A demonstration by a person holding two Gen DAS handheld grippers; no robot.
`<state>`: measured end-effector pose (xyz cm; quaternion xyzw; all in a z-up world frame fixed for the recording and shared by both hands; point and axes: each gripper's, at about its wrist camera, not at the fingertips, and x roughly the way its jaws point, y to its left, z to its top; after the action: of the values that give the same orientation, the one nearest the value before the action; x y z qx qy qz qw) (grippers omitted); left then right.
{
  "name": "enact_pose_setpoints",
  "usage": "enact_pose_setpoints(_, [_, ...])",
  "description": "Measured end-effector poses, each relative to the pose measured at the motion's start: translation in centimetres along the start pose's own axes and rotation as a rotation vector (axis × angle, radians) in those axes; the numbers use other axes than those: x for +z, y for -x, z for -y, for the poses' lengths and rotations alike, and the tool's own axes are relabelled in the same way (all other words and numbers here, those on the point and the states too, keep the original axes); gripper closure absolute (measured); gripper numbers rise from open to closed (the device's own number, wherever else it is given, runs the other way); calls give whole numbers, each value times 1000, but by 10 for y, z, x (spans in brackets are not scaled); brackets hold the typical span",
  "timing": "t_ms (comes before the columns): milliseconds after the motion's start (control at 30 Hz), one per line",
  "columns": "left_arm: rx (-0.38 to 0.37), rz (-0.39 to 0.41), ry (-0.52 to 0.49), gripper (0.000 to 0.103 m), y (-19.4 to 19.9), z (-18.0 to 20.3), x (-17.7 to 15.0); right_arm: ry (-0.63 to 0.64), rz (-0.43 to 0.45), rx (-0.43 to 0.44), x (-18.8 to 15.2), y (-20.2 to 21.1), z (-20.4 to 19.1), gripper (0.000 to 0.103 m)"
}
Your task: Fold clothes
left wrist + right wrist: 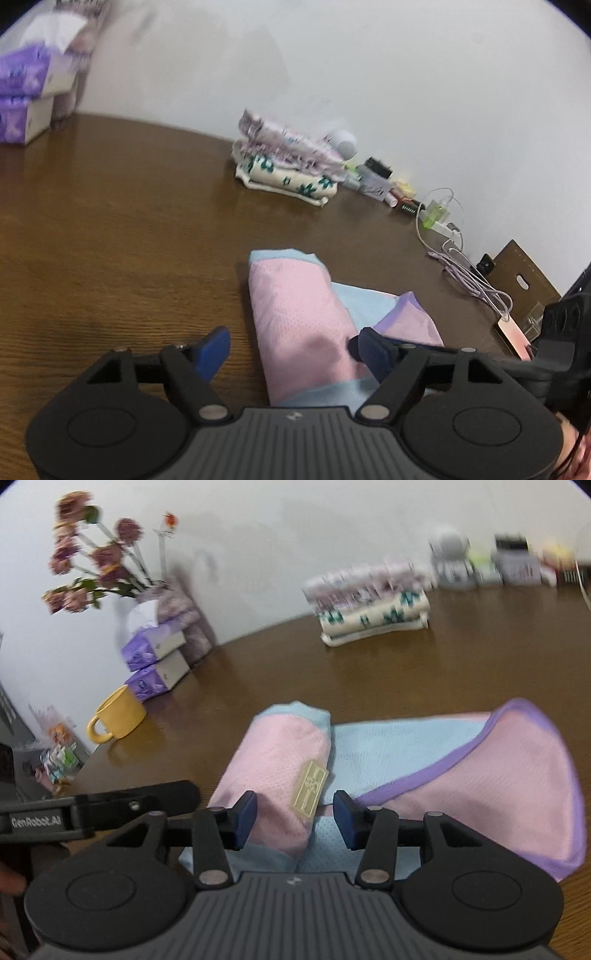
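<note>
The pink and blue garment (388, 771) lies on the brown table (461, 672), and everything else is easiest placed from it. One side has been folded over into a thick pink roll (280, 771) with a small gold label (311, 789) on it, while the other side, edged in purple, spreads flat to the right of the roll; that looks like a fold half done, one side brought in and the other waiting.

The left hand-held gripper (291, 349) hovers over the near end of the garment with its blue pads spread wide, one off the cloth over bare wood, the other above the pink fabric, pinching nothing. The right hand-held gripper (293, 818) straddles the near end of the roll, its pads parted on either side of the label and not pressing the cloth. Both seem to have let go so the fold can settle.

Beyond the garment, near the wall, sits a stack of folded clothes (373, 605), probably finished pieces kept clear of the working space. Left of the garment stand a yellow mug (120, 718) and tissue boxes (157, 661).
</note>
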<state>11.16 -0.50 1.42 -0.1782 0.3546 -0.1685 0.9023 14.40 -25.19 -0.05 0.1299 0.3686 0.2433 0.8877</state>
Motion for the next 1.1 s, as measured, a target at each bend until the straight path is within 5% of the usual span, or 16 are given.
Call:
enact_pose_setpoints(100, [-29,-47,25,69,-14,-6,-2,-14,-17,4,-5,-7,1,76])
enact_pose_setpoints(133, [-37,-55,34,72,-15,-8,-2,-8,-19,2,-6,-7,0,79])
enact_pose_setpoints(200, [-44,-60,54,70,-15,-12,0,5,-18,-3,-7,-5,-1,78])
enact_pose_setpoints(300, [-45,-55,86,30,-14,-18,7,-29,-9,11,1,-2,3,57])
enact_pose_setpoints(367, [-33,-49,95,30,-17,-19,13,-46,-8,3,8,-5,5,55])
enact_pose_setpoints(400, [-26,-55,92,35,-20,-20,16,-46,-12,-7,11,-9,5,56])
enact_pose_setpoints(433, [-35,-69,89,55,-24,-20,18,-47,-19,-14,13,-13,5,63])
enact_pose_setpoints(500, [-60,-95,81,73,-30,-20,21,-47,-46,2,14,-19,4,80])
enact_pose_setpoints(567, [-61,-101,72,67,-31,-19,24,-35,-40,4,15,-20,2,78])
enact_pose_setpoints(633, [-43,-79,93,30,-31,-21,32,-45,-26,7,21,-20,3,62])
enact_pose_setpoints(667, [-34,-68,106,27,-31,-22,36,-50,-20,5,23,-21,3,57])
enact_pose_setpoints(767, [-28,-45,125,28,-38,-26,46,-55,-17,-9,32,-28,5,58])
enact_pose_setpoints(867, [-69,-69,121,68,-48,-31,48,-66,-43,3,34,-37,9,76])
enact_pose_setpoints(900, [-73,-81,127,67,-51,-32,48,-70,-43,7,34,-38,10,76])
enact_pose_setpoints(1000, [-49,-85,160,32,-58,-37,53,-103,-28,20,41,-38,18,60])
enact_pose_setpoints(1100, [-38,-63,179,30,-63,-41,59,-130,-13,3,50,-42,24,58])
